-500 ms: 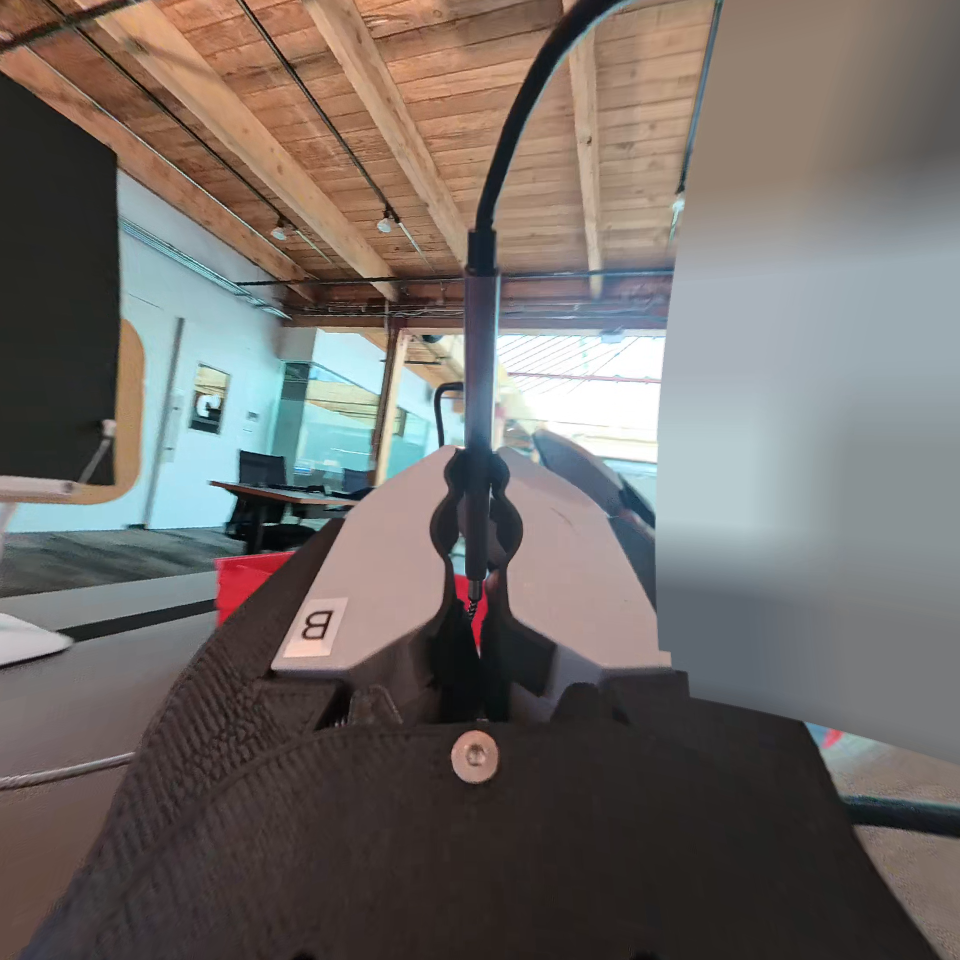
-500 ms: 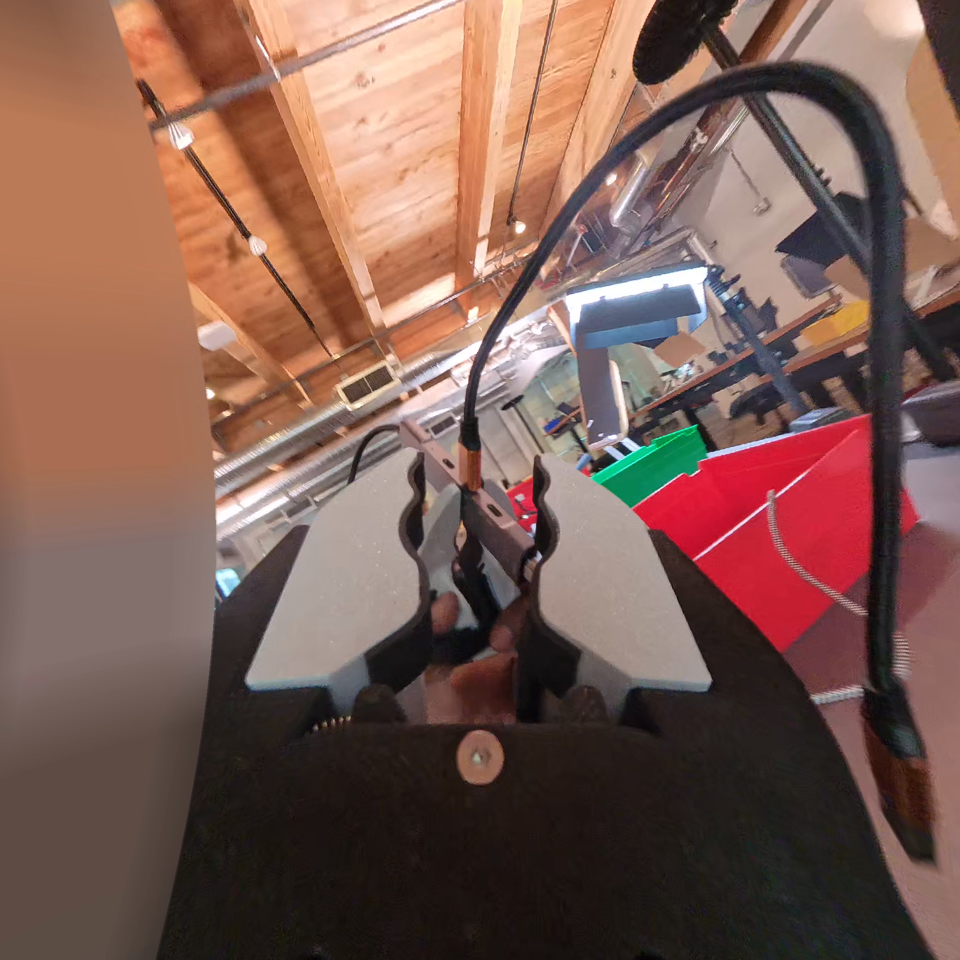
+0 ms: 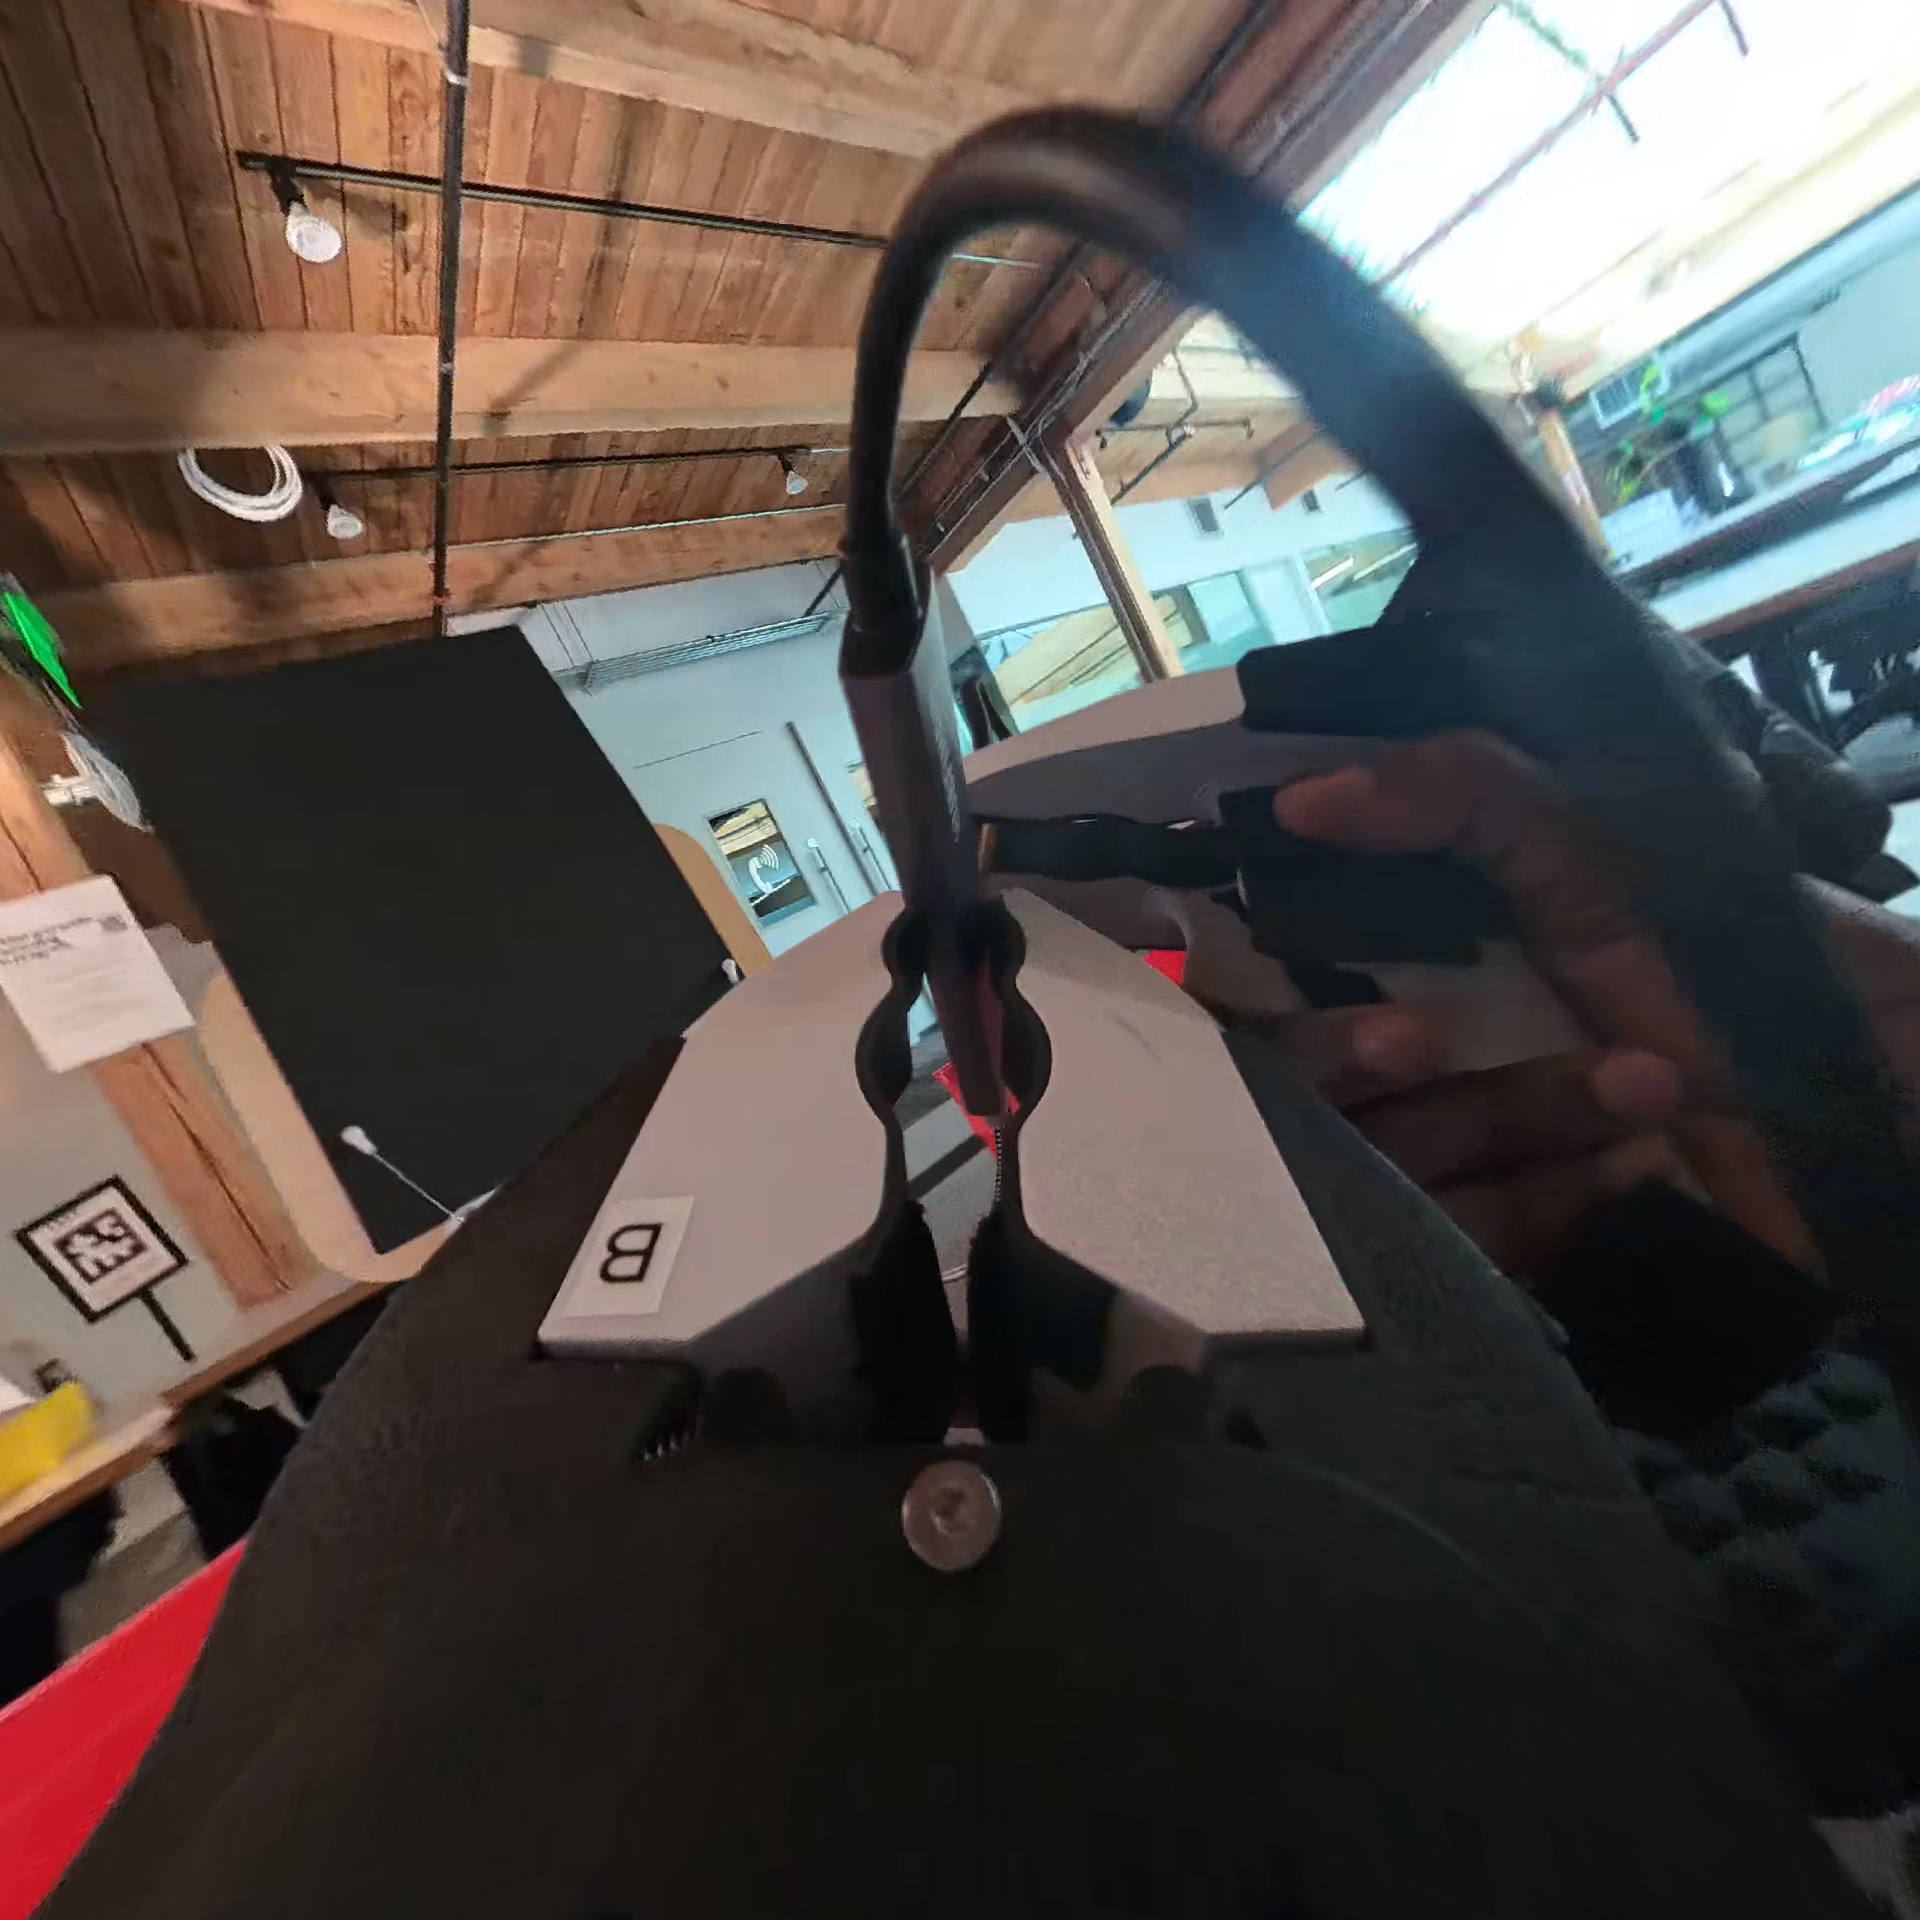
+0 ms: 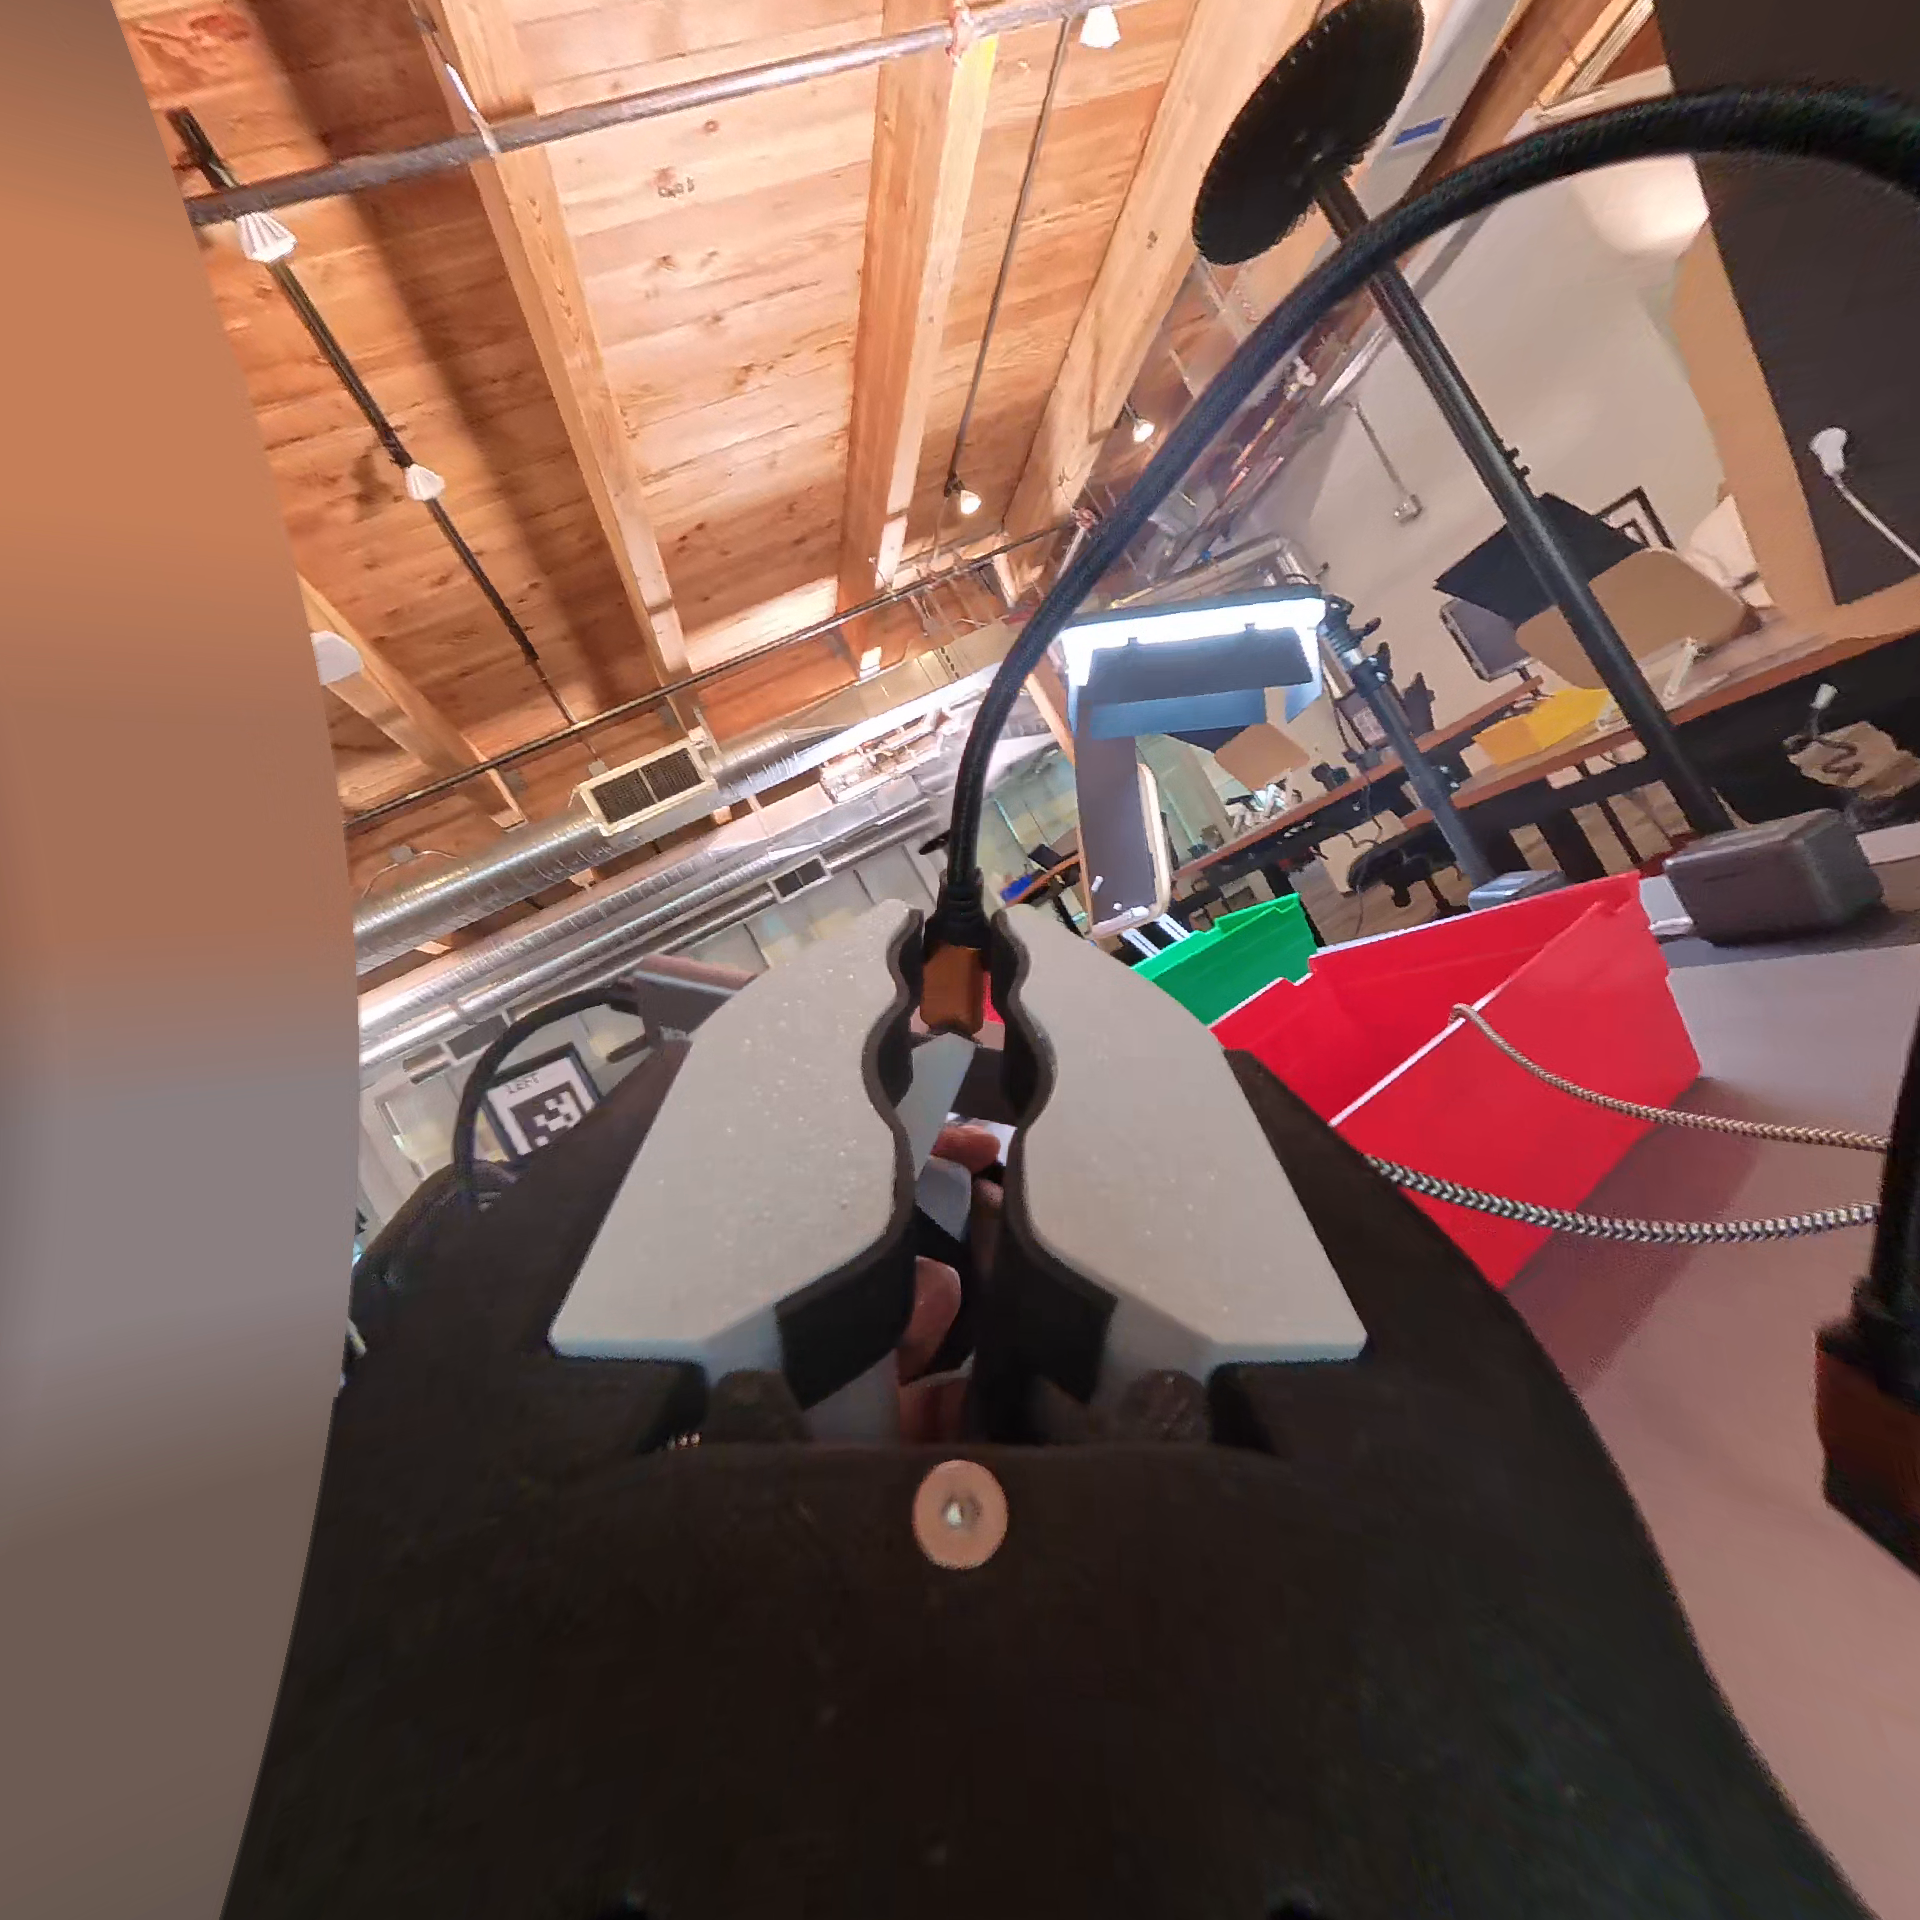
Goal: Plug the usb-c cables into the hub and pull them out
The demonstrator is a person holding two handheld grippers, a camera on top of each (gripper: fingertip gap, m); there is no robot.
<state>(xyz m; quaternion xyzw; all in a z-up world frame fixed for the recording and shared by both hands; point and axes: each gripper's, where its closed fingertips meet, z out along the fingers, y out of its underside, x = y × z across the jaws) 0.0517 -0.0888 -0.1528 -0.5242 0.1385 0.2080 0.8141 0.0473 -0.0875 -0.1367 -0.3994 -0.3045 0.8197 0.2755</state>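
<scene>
Mid-frame in each view, the left gripper (image 3: 954, 1023) pinches the slim grey hub (image 3: 914, 769) while the right gripper (image 4: 956, 987) pinches the copper-shelled plug (image 4: 951, 971) of a black cable (image 4: 1143, 488) (apparently just reaching the hub), so plugging seems underway and pulling out remains.

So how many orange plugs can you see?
2. One plug is pinched in the right gripper; the second plug hangs at the right wrist view's right edge. More may be hidden.

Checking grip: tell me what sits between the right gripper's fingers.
A copper plug on a black cable, pinched near their tips; the right wrist view shows it.
</scene>
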